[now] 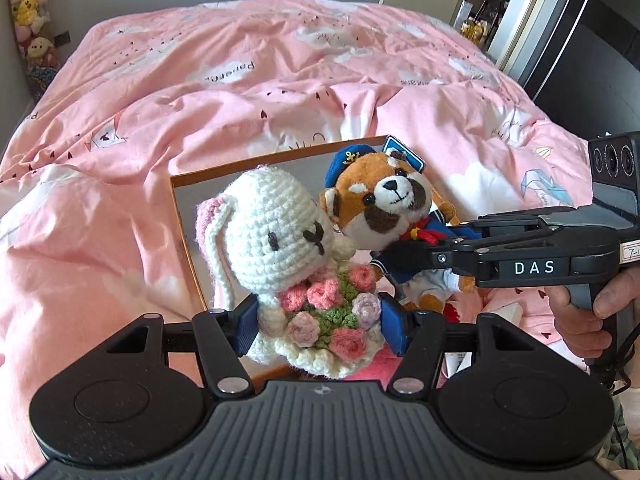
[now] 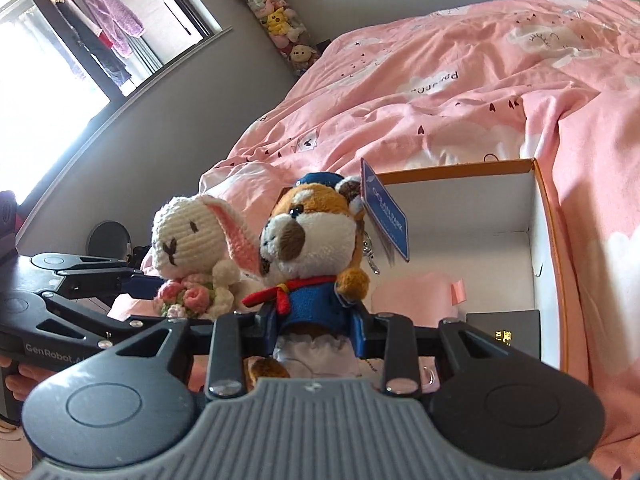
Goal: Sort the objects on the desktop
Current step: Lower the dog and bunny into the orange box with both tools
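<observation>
Left claw [image 1: 318, 320] clamped on the bunny [image 1: 276, 236] at its bouquet waist, lower centre of the frame; right claw [image 2: 314, 330] clamped on the panda [image 2: 312, 248] at its blue jacket, mid frame. Both toys are held above the box [image 2: 540, 216] on the bed [image 1: 280, 64]. They look soft, light and squashy, not fragile. The torso grip seems best; ears, tag [image 2: 384, 208] and keyring would likely slip.

- The left wrist view looks forward and steeply down along the left hand-held gripper [image 1: 318, 326], very near the crocheted rabbit [image 1: 276, 236] between its fingers, out over the pink bed [image 1: 240, 92].
- The right wrist view sits just behind the right hand-held gripper [image 2: 314, 330], close on the sailor plush [image 2: 312, 248] (tilted, window at upper left).
- Both views share the two toys, the open box [image 2: 460, 168] ahead of them and the bed; each sees the other gripper.
</observation>
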